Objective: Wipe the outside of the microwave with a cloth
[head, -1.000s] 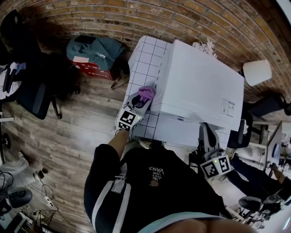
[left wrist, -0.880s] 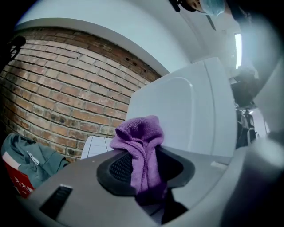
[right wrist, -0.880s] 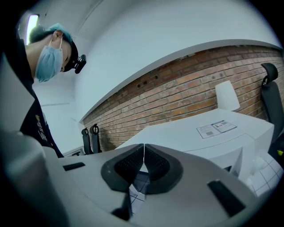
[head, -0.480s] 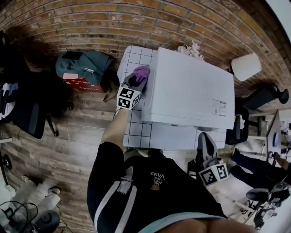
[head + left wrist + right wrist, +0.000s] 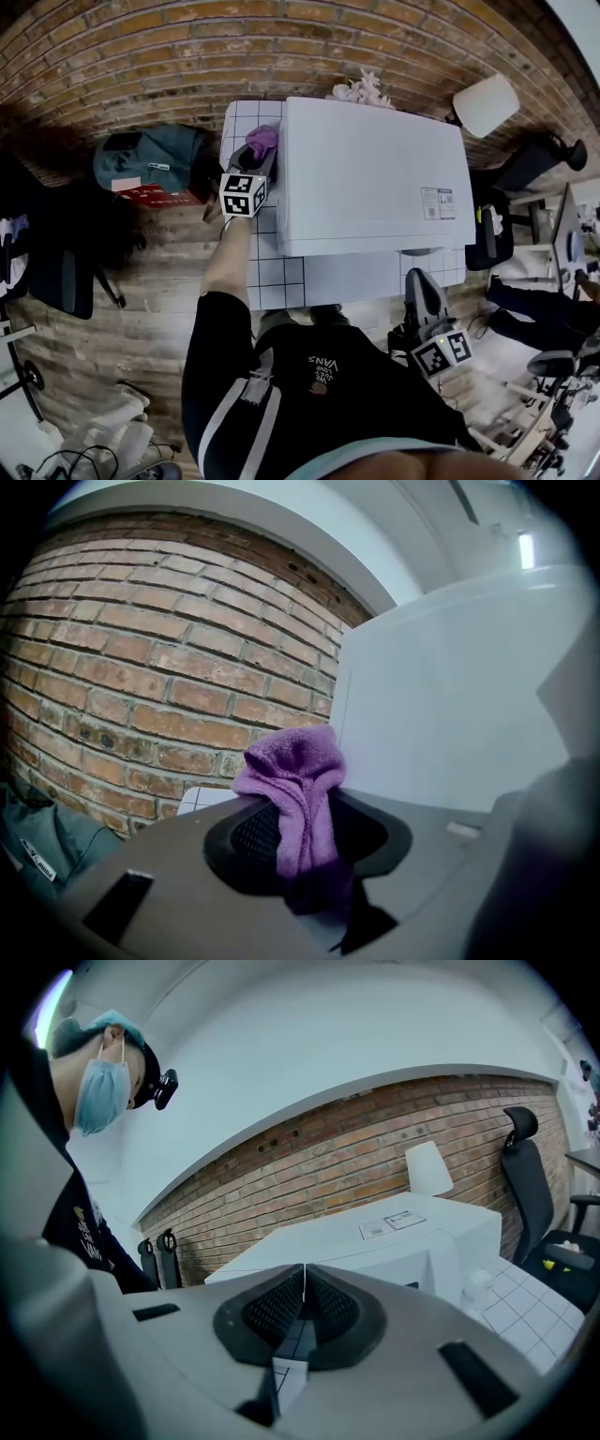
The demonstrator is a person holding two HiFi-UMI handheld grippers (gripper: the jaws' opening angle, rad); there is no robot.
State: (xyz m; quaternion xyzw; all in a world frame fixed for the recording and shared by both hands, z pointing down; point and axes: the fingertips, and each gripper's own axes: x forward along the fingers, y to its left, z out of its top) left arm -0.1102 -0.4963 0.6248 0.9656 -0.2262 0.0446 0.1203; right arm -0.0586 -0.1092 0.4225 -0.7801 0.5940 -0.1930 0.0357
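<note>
At the microwave's left side: a purple cloth point(image 5: 262, 141) point(image 5: 298, 780) is held right at the white side wall, near the rear corner; actual contact cannot be confirmed.
Microwave point(image 5: 375, 173) point(image 5: 450, 696) point(image 5: 375, 1241): a white box is stood on the table with its back towards the brick wall point(image 5: 187, 47); a printed label is seen on its top, towards the right edge.
Left gripper point(image 5: 260, 155) point(image 5: 300, 827): the jaws are clamped on the cloth, which is bunched above the pads and draped down between them.
Right gripper point(image 5: 419, 286) point(image 5: 302, 1288): the jaws are pressed together with nothing between them; it is held off the microwave's front right corner, apart from it.
Table point(image 5: 272, 272): a white grid-tiled top is left showing beside and before the microwave.
Left of the microwave: a teal bag point(image 5: 145, 159) is seen on the wooden floor.
Behind the microwave's right corner: a white lampshade point(image 5: 486, 105) is seen.
</note>
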